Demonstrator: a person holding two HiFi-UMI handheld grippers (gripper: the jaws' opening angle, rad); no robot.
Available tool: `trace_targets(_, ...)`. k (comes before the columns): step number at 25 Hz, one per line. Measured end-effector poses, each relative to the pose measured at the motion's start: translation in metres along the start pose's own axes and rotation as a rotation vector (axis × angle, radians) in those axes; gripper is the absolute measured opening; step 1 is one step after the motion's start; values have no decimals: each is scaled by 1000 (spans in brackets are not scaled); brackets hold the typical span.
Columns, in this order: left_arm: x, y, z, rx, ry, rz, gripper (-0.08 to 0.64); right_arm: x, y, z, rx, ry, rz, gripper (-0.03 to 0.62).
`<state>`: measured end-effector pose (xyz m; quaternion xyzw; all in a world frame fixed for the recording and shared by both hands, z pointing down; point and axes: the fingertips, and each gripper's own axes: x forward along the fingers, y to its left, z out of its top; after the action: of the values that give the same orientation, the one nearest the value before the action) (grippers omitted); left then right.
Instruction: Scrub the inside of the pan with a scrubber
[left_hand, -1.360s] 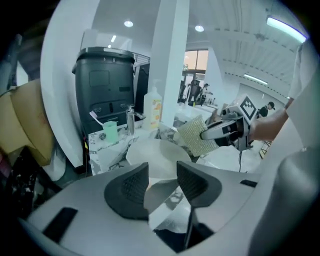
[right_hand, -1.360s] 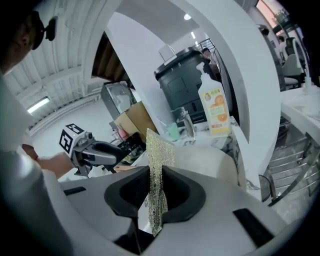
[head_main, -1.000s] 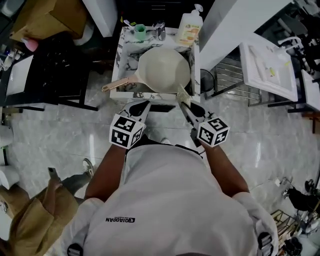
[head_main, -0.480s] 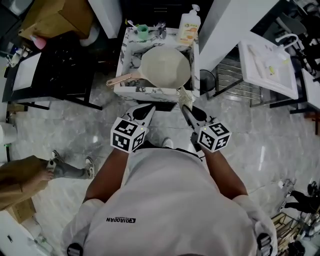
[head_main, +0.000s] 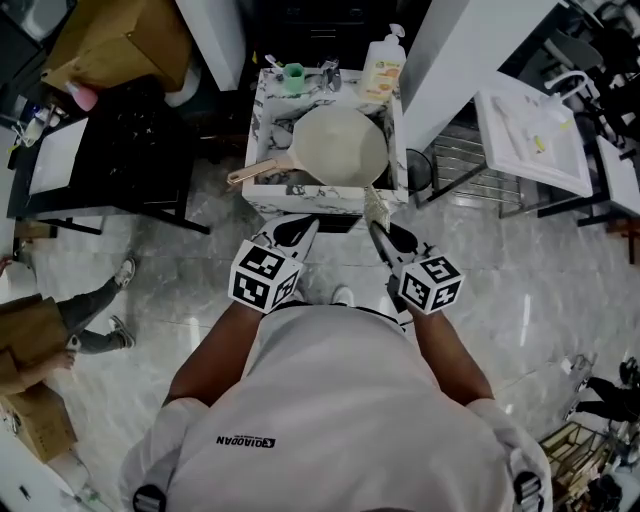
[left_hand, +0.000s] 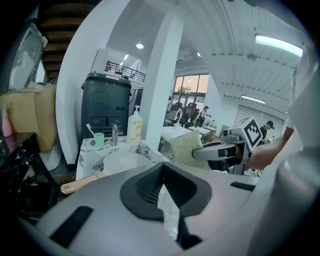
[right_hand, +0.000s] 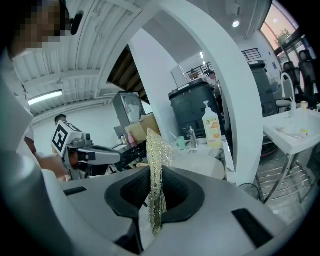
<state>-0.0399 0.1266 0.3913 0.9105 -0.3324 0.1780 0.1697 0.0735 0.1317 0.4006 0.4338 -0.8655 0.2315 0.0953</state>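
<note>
Head view looks down over my shoulders at both claws held out in front of me, just short of the marbled basin where the pan lies, its pale inside facing up and its tan handle sticking out over the basin's left rim. A soap bottle and a green cup stand at the back edge, clear of the pan. My right claw is clamped on the scrubber, a thin glittery mesh pad pinched by its lower part so that most of it stands free above the jaws. My left claw has its jaws pressed together with nothing between them. Neither claw touches the pan yet, so I judge the scrubbing has not begun. The pad looks light and limp; I expect it to fold over as soon as I press it on the pan wall, so a deeper bite, or laying its flat face against the metal, would serve better than poking with the edge. The pan looks stiff with a smooth coating, probably slick when wet, and since it only rests in the basin it may turn or slide under the strokes. The handle is the sensible place for my free left claw: I would open it, grip near where the handle meets the bowl, and steady the pan there.
</note>
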Motion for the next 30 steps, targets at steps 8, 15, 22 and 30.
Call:
trace_targets(8, -9, 8, 1, -9, -8, 4, 14, 1, 11, -4, 5, 4, -9, 74)
trace_targets(15, -11, 9, 4, 13, -14, 1, 14, 3, 11, -7, 7, 10, -18, 74)
trace_targets(22, -10, 9, 7, 11, -19, 2, 14, 4, 13, -3, 4, 9, -9, 74)
trace_targets(30, -9, 9, 7, 18, -21, 2, 14, 4, 12, -3, -2, 10, -11, 74)
